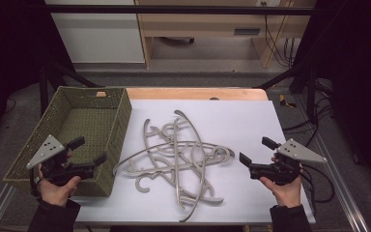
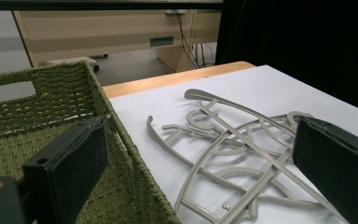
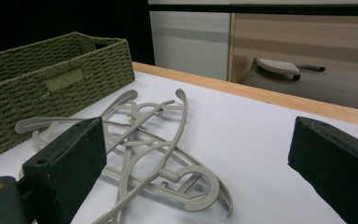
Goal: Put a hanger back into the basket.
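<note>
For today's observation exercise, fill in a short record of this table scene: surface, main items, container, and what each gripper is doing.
surface: white sheet over a wooden table
main items: pile of grey hangers, tangled, lying flat mid-sheet
container: green woven basket left of the pile, nothing seen inside
left gripper: open, holding nothing, over the basket's near corner
right gripper: open, holding nothing, right of the pile
</note>
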Available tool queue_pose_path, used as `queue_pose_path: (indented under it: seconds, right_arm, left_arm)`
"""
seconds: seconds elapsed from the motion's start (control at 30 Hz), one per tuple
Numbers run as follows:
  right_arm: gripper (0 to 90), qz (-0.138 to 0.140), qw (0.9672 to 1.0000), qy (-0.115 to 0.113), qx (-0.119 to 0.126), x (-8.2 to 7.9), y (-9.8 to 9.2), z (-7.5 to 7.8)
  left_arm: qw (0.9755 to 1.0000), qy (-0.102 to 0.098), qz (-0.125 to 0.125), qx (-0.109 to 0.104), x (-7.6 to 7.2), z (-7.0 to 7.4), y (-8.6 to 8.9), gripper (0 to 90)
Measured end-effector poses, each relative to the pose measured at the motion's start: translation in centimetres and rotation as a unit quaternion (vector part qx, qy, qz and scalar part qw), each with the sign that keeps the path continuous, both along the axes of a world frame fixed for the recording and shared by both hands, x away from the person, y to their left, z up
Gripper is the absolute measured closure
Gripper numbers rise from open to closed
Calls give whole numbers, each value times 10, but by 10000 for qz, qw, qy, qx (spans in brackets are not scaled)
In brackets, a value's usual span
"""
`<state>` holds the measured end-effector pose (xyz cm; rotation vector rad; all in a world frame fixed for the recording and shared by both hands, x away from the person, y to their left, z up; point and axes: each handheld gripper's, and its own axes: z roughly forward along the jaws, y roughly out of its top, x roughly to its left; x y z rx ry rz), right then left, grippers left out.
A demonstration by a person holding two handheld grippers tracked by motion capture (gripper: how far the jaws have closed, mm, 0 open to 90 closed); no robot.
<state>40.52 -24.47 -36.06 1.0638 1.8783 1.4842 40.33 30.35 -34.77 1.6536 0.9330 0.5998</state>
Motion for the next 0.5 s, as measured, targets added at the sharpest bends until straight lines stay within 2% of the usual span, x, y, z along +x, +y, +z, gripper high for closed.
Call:
queue_pose_path:
  seconds: [0.27, 0.5]
  right_arm:
    - [56, -70, 9998, 160, -115, -1, 8, 4]
    - [78, -61, 9987, 325, -387, 0, 22, 5]
  left_arm:
    - [10000, -7, -23, -7, -1, 0, -1, 33]
    - [10000, -22, -62, 9, -1, 1, -4, 37]
